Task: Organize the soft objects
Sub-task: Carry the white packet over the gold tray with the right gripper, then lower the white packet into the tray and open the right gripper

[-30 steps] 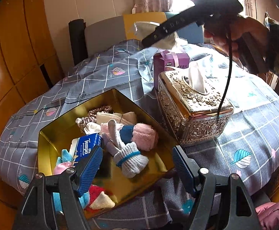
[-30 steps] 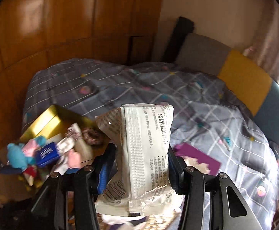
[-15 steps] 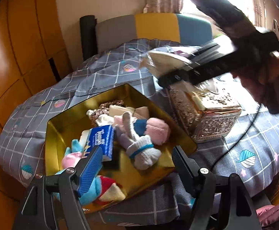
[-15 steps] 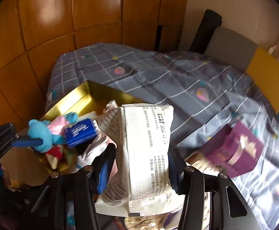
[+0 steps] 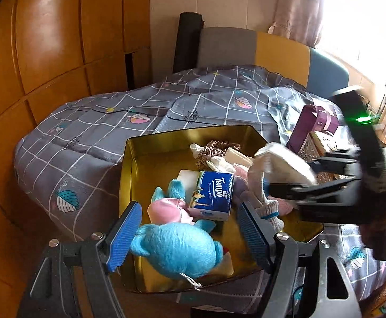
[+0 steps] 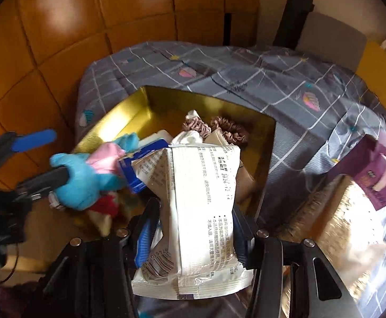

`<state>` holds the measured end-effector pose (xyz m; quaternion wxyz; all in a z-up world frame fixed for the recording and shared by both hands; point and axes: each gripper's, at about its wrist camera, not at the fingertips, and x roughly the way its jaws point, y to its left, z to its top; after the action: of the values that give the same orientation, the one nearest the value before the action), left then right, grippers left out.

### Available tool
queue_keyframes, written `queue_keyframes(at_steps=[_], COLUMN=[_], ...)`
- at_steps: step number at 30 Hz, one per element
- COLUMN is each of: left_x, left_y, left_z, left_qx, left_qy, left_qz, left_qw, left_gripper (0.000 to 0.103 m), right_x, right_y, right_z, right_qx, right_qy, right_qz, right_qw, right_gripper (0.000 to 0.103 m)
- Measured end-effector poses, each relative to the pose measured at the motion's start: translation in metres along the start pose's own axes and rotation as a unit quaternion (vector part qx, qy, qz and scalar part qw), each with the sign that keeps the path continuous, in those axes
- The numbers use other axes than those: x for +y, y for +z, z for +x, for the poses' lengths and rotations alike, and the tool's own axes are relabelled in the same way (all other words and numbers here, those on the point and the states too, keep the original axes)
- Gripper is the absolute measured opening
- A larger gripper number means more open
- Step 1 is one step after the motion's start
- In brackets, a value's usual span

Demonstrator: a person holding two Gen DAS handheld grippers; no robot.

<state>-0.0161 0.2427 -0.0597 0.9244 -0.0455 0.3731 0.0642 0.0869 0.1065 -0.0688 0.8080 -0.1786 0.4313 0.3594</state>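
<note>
The right gripper (image 6: 195, 228) has its jaws about half closed on a white pack (image 6: 198, 212), pinched across its middle so both crimped ends stick out, the far end well past the fingertips and the near end back toward the camera; gripping a limp pack at the waist probably keeps it from folding or sliding out. It hangs over the gold tin (image 5: 132, 169), tilted down, which suggests it is about to be dropped in with the other soft things. The left gripper (image 5: 190, 235) stands wide open at the tin's near edge, gripping nothing; a blue plush (image 5: 177, 249) lies between its fingers, close against the left pad (image 5: 124, 235) though I cannot tell if it touches, and clear of the right one. Holding open there looks like waiting, or steadying the tin's side. Beyond the left fingertips lie a pink toy (image 5: 166, 212), a Tempo pack (image 5: 214, 196), rolled socks (image 5: 267, 206) and a brown scrunchie (image 6: 230, 129). The tin is crowded directly under the pack, so the Tempo pack and plush may crowd its landing; bare gold floor shows only at the far corner. Right of the right fingers sit an ornate tissue box (image 6: 333, 228) and a purple box (image 6: 378, 175) on the quilt (image 5: 100, 132).
</note>
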Motion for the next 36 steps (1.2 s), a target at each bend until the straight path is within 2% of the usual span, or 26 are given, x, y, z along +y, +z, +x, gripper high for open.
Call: queue_keyframes(at_steps=[2, 6, 8, 10, 15, 16, 20, 36], left_x=[0.000, -0.001, -0.001, 0.000, 0.000, 0.000, -0.003, -0.014], left_y=[-0.001, -0.003, -0.004, -0.004, -0.004, -0.004, -0.003, -0.001], left_z=[0.003, 0.009, 0.012, 0.014, 0.015, 0.015, 0.015, 0.013], left_qx=[0.004, 0.012, 0.015, 0.016, 0.016, 0.015, 0.013, 0.012], left_qy=[0.004, 0.010, 0.013, 0.015, 0.021, 0.021, 0.024, 0.045], left_qz=[0.000, 0.001, 0.001, -0.001, -0.001, -0.001, 0.002, -0.001], left_qw=[1.0000, 0.9999, 0.9998, 0.9998, 0.9996, 0.9997, 0.9996, 0.9989], left_gripper=[0.076, 0.076, 0.076, 0.076, 0.076, 0.076, 0.076, 0.076], right_x=[0.000, -0.008, -0.012, -0.014, -0.015, -0.015, -0.009, -0.009], right_y=[0.005, 0.012, 0.012, 0.011, 0.005, 0.004, 0.003, 0.009], right_z=[0.018, 0.039, 0.039, 0.036, 0.019, 0.016, 0.015, 0.034], right_qx=[0.015, 0.026, 0.025, 0.015, -0.009, -0.014, -0.016, -0.017], right_qy=[-0.021, -0.022, -0.011, -0.011, 0.002, 0.007, 0.000, -0.007], right_qz=[0.005, 0.030, 0.047, 0.050, 0.056, 0.054, 0.042, 0.066], right_qw=[1.000, 0.999, 0.999, 0.999, 0.998, 0.998, 0.999, 0.998], right_gripper=[0.051, 0.054, 0.063, 0.067, 0.068, 0.066, 0.035, 0.037])
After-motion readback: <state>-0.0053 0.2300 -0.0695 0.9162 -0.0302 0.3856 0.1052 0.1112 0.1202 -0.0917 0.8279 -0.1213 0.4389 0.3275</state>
